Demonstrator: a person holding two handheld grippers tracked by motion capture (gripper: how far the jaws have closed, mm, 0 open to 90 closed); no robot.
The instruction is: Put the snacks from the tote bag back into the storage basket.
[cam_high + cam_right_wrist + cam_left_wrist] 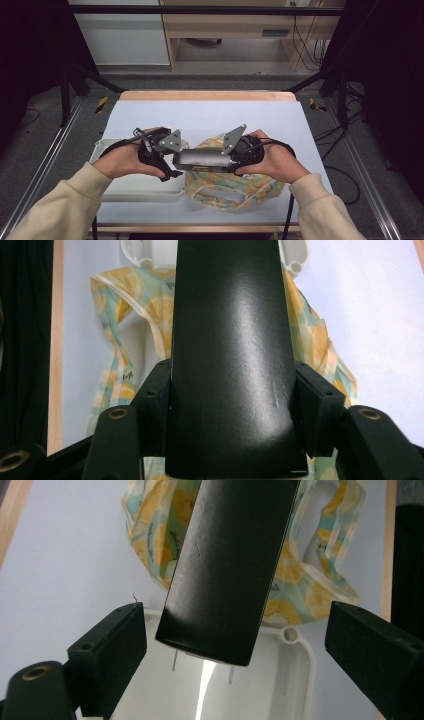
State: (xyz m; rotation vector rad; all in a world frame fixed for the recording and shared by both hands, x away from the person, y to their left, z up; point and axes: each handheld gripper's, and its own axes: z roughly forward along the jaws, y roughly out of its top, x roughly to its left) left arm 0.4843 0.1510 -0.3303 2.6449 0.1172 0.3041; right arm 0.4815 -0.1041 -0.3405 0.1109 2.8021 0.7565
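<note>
A long black box (202, 160) hangs level above the table between my two hands. My right gripper (226, 159) is shut on its right end; in the right gripper view both pads (159, 390) press the sides of the black box (230, 365). My left gripper (172, 162) stands open at the other end. In the left gripper view the end of the black box (220, 580) sits between the wide-spread jaws of my left gripper (237, 625), with a gap on each side. A lemon-print bag (235, 192) lies under the box.
A white plastic tray (140, 187) lies at the table's front left, under my left hand, also seen as the white tray (280, 690). The lemon-print bag (150, 525) lies beside it. The blue-white tabletop (210, 115) stretches behind the hands to a wooden edge.
</note>
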